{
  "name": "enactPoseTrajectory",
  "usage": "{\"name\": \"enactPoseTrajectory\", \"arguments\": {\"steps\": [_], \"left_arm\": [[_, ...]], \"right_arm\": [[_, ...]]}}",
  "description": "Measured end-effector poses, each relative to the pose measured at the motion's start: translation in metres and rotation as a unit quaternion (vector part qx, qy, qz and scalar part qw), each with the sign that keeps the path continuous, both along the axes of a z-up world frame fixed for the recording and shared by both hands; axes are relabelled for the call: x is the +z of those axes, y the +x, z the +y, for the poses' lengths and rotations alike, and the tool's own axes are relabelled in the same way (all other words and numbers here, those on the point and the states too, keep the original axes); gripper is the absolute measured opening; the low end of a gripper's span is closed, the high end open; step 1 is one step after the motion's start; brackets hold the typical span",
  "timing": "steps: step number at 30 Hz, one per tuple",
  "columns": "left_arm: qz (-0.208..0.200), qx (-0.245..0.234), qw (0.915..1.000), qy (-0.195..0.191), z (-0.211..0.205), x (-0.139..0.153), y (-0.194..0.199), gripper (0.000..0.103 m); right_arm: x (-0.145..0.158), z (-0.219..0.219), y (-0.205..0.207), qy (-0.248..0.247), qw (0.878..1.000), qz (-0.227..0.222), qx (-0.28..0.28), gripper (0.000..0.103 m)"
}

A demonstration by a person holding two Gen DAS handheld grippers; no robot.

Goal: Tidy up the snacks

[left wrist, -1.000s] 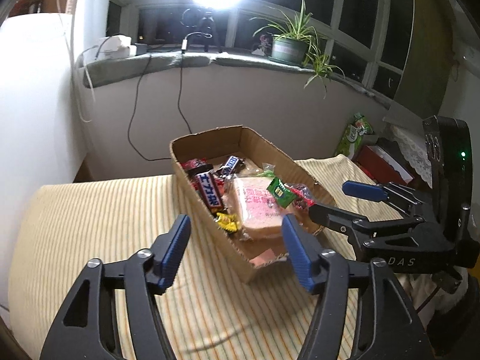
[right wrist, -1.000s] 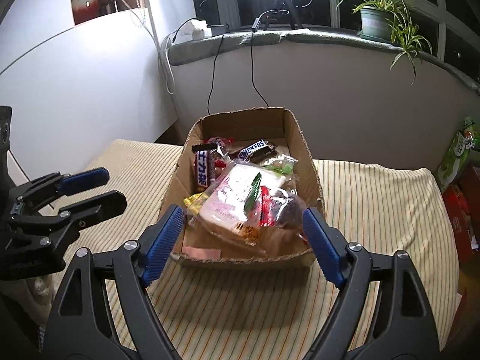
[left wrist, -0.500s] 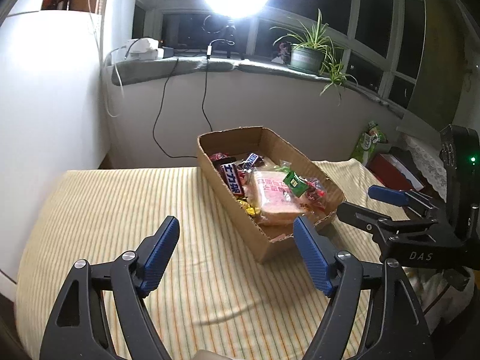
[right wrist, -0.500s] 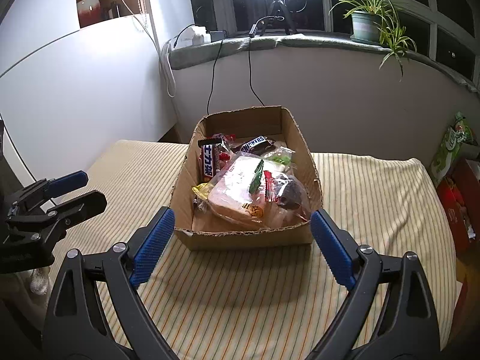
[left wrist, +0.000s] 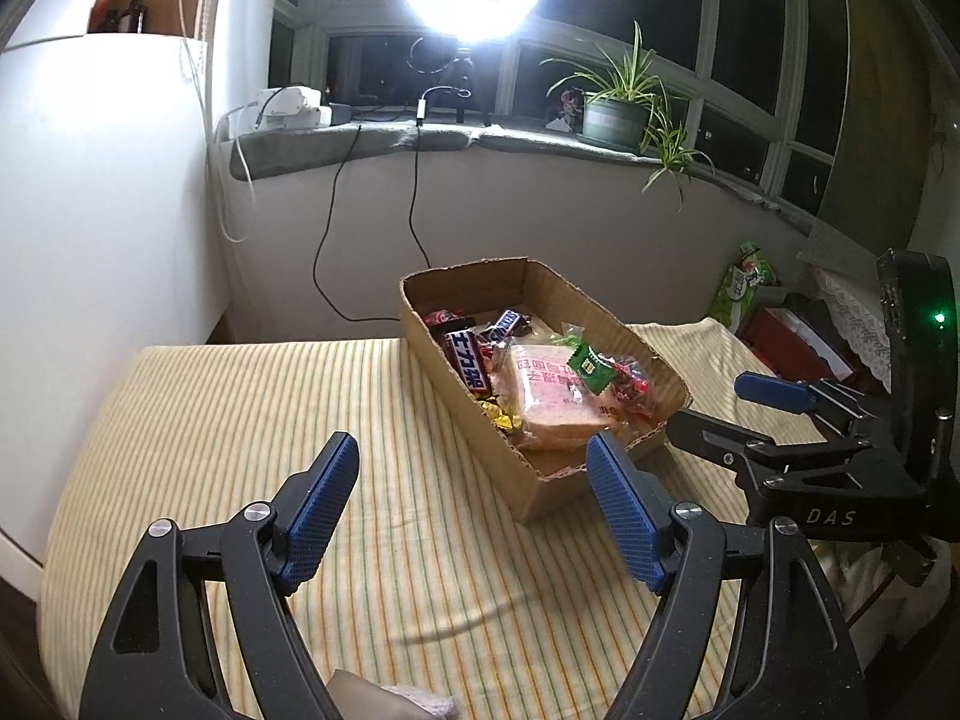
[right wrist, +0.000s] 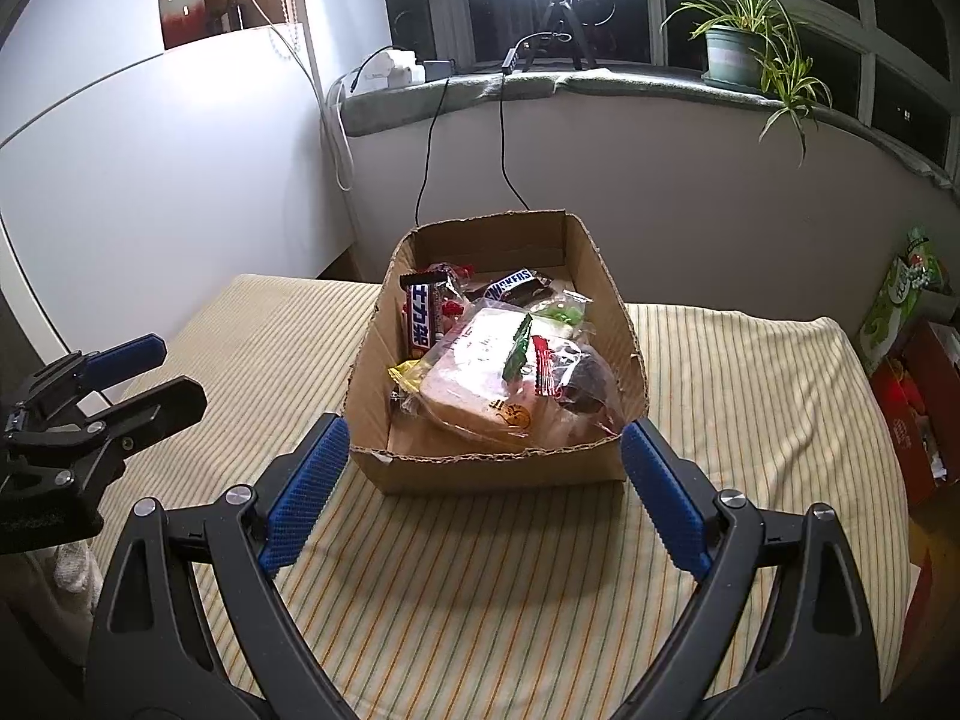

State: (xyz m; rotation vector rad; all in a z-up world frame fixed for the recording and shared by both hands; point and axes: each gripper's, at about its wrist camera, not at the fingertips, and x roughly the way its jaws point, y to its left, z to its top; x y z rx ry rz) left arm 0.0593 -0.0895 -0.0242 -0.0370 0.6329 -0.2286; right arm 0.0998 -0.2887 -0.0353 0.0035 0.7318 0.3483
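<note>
Both tools spread and empty, snacks in the box.

The left tool [left wrist: 471,513] and right tool [right wrist: 483,489] each hold their blue-padded fingers wide apart, pinching nothing, above the striped cloth [right wrist: 540,600]. Just past the right tool's tips sits the cardboard box [right wrist: 498,468], holding a wrapped bread slice [right wrist: 480,372], two Snickers bars [right wrist: 423,321] and smaller sweets. Beyond, a potted plant [right wrist: 735,54] stands on the windowsill.
</note>
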Motion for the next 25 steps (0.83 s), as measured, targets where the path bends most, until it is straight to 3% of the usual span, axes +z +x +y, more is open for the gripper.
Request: {"name": "enactPoseTrajectory", "arguments": {"steps": [25], "left_arm": [[-0.003, -0.004, 1.0, 0.002, -0.0028, -0.0002, -0.003, 0.078]], "right_arm": [[-0.0039, -0.0042, 0.0017, -0.002, 1.0, 0.003, -0.001, 0.094]]}}
